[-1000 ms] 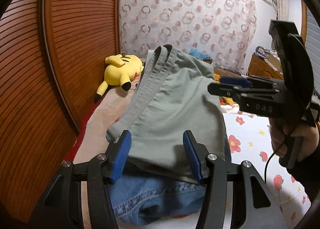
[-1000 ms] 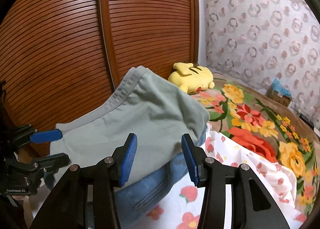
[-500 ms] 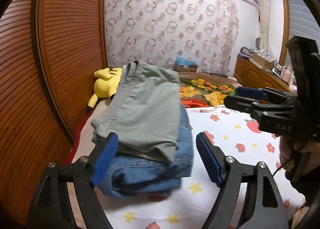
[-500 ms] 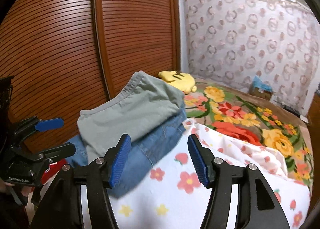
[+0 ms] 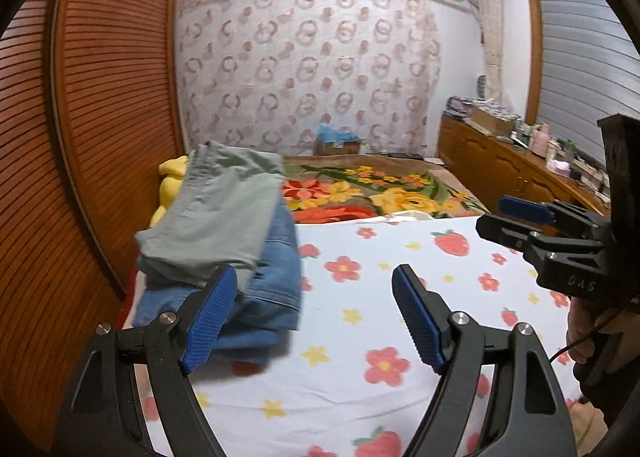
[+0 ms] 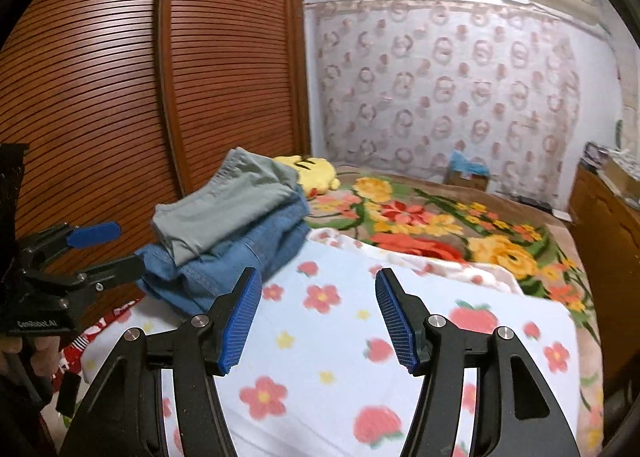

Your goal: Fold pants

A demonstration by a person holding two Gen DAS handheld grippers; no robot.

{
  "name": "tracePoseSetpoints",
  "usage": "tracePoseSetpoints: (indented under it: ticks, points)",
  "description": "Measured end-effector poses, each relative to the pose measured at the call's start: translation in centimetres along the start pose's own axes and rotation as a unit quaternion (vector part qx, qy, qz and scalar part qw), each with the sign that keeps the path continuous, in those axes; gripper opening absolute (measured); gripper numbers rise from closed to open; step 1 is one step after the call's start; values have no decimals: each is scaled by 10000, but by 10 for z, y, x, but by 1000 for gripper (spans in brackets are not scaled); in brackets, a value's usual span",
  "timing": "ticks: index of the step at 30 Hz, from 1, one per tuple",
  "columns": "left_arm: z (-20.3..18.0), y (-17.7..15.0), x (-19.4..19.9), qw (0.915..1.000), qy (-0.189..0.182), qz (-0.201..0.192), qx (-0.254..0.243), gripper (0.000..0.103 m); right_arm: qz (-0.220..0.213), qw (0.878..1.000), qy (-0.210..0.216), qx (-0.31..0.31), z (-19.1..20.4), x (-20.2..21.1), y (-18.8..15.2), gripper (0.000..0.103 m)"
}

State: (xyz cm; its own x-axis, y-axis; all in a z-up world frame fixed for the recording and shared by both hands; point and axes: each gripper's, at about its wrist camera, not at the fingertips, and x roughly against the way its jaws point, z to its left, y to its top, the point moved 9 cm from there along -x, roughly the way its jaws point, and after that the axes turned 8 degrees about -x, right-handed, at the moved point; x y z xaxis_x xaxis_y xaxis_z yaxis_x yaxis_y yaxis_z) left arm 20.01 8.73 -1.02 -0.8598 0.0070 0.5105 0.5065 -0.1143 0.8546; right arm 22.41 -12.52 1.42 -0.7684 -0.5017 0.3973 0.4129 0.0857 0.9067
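Both grippers hang over the white flower-and-strawberry sheet (image 5: pixel 400 257), nothing between their fingers. The left gripper (image 5: pixel 312 313) has its jaws spread wide and released; the right gripper (image 6: pixel 318 315) stands apart too, a little narrower, also empty.

The green pants (image 5: pixel 216 213) lie folded on top of a folded pair of jeans (image 5: pixel 276 273), the stack sitting at the sheet's edge on the side of the slatted wooden wardrobe door (image 5: pixel 100 97). A yellow plush toy (image 6: pixel 308 173) lies just beyond the stack, away from the sheet, with a floral blanket (image 6: pixel 440 217) past the sheet's far edge.

Judgement: the fold looks finished and placed; the step in hand is clearing away from the stack. To do it well, keep both jaws open and well off the cloth so no blue pad snags the top layer. The green pair overhangs the jeans slightly on the wardrobe side, so any brush there could slide it off.

Materials: green cloth is thin, matte cotton with a stitched waistband, lying in a soft rectangle with a rounded fold. Denim is thicker, its hem stitched, its edges bulkier. Pads are ribbed blue rubber on black arms. Sheet is smooth and flat.
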Motion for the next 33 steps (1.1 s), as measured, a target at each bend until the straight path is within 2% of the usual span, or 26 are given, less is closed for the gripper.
tracePoseSetpoints:
  ticks: [14,25,33]
  points:
    - [-69,-15,24,9990,-334,-52,-286,80,-190,9966,-727,-344,8,76,-45,62]
    - [-92,-20,47,9983,-451,-198,-298,81,-407,9920,-1071,-528,23,118,-50,64]
    - [-96,-15,64,9982,-422,-339,-276,80,-576,9884,-1272,-591,42,132,-56,66]
